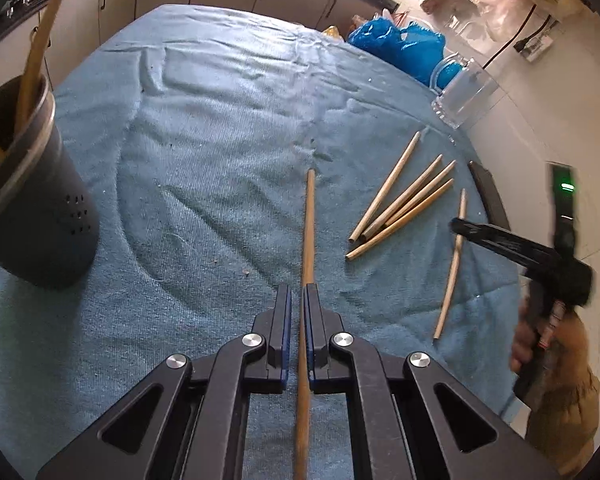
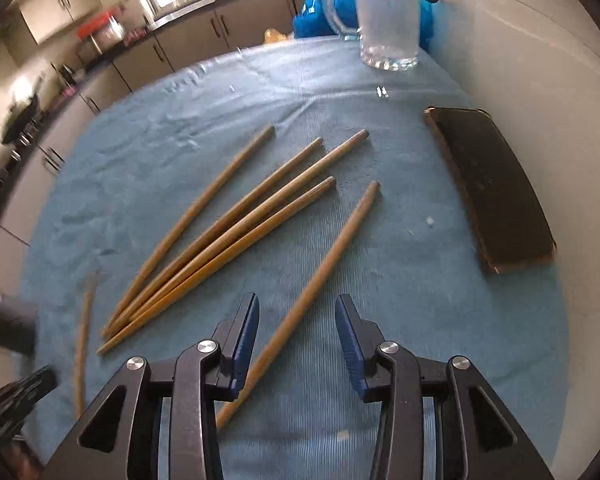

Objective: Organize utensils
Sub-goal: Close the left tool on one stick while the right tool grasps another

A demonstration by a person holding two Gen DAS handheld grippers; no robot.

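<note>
My left gripper [image 1: 299, 296] pinches one chopstick [image 1: 309, 224] lengthwise, the dark holder [image 1: 40, 216] waiting at frame left, while my right gripper [image 2: 297, 312], fingers spread, straddles a lone chopstick [image 2: 320, 280] running lower left to upper right, touching neither pad.

Holder [image 1: 32, 184] at nine o'clock on the cloth [image 1: 204, 128]; loose chopsticks [image 1: 404, 204] at three. Jug [image 1: 460, 94] perhaps at one, phone [image 2: 492, 188] beside the chopsticks
</note>
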